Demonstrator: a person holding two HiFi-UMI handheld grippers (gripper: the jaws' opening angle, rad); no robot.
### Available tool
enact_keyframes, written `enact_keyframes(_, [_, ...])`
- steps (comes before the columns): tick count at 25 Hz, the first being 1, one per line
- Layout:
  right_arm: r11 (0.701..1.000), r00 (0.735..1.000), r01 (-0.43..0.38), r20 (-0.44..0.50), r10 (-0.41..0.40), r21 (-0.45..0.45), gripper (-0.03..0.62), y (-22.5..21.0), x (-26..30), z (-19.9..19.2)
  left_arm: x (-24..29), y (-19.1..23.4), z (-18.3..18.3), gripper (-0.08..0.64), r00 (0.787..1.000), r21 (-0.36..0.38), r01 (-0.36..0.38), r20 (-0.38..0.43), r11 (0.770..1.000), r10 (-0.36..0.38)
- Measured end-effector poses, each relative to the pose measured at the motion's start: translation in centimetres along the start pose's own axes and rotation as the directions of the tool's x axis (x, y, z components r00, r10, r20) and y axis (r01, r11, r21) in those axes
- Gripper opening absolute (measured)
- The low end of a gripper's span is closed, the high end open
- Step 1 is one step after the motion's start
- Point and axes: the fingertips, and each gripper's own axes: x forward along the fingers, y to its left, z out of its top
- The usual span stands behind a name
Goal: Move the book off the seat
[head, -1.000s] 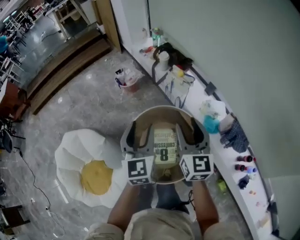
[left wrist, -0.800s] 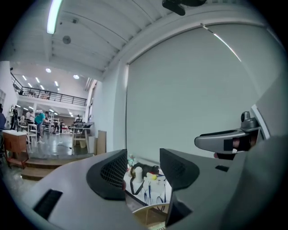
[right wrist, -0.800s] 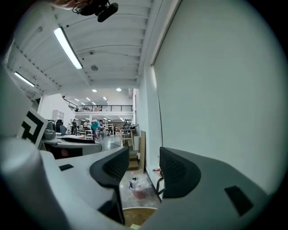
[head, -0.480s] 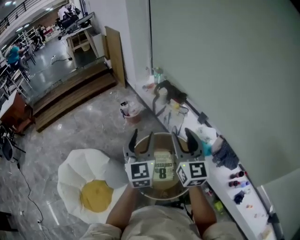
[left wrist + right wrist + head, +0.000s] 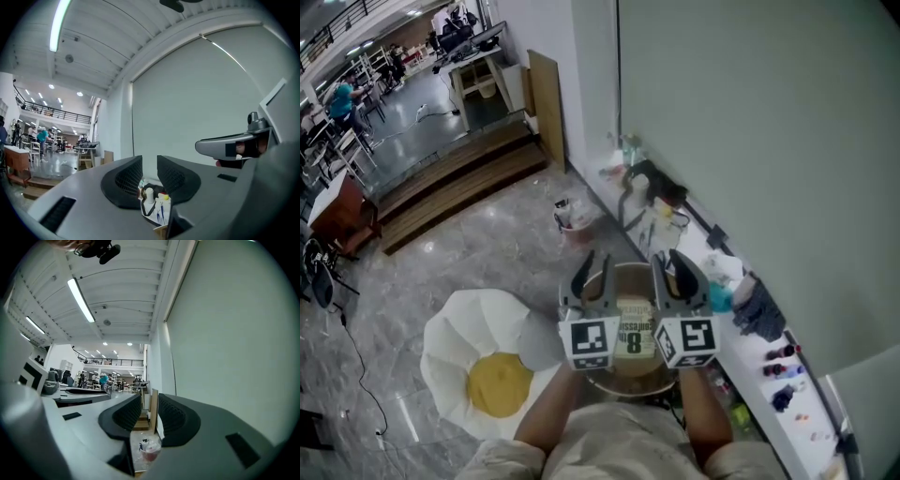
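The book, pale with a large "8" on its cover, lies on the round tan seat right under my hands. Both grippers are held level above it, apart from the book. In the head view the left gripper and the right gripper stand side by side, and their marker cubes hide the book's near corners. Both pairs of jaws have just been closing, and nothing is between them. A narrow gap still shows at the left gripper and the right gripper.
A white flower-shaped cushion with a yellow centre lies on the floor to the left of the seat. A cluttered ledge runs along the wall on the right. A small red bin and wooden steps lie farther off.
Both grippers have risen from the seat's rim to well above it, and their jaws have narrowed. The book has stayed on the seat.
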Motion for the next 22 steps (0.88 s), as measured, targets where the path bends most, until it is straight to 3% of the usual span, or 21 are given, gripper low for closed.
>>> enact_keyframes(6, [1.0,1.0,-0.019,-0.007,0.019,-0.012,0.006,0.7,0.0,-0.3,0.0,0.3,-0.8,0.003,1.0,-0.012,-0.006,-0.006,1.0,0.006])
enact_keyframes(22, [0.998,0.997,0.055,-0.055,-0.057,-0.034,0.005,-1.6,-0.6,-1.3,1.0,-1.5,-0.5,0.003,0.999,0.001,0.035,0.005,0.999,-0.035])
